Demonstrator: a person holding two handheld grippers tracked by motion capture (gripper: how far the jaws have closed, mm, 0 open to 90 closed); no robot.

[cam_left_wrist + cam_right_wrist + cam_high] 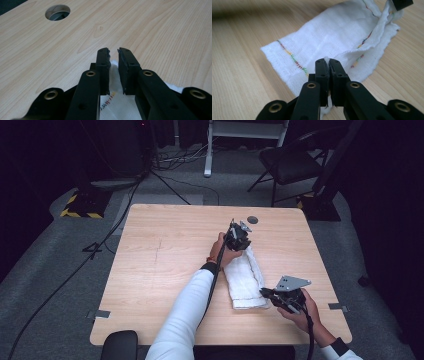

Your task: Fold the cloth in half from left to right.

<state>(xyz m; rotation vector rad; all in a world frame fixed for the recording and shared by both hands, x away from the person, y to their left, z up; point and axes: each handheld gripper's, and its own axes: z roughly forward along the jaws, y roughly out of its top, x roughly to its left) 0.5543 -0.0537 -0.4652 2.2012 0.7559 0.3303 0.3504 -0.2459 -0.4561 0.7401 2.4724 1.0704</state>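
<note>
A white towel [245, 275] with coloured stitching lies folded into a long strip on the right half of the wooden table [160, 250]. My left gripper [240, 244] sits at the towel's far end. In the left gripper view its pads [113, 53] stand a little apart, with the cloth [115, 100] showing in the gap and under them, not pinched. My right gripper [265, 292] is at the near end, shut on the towel's edge. A sliver of cloth [332, 32] pokes out between its tips [327, 62]. The far corner of the towel rises toward the left gripper [402, 3].
A round cable hole [252, 220] [57, 12] is in the tabletop just beyond the left gripper. Grey tape marks [102, 314] [336, 306] sit near the front corners. A folding chair [290, 165] and cables are on the floor behind the table.
</note>
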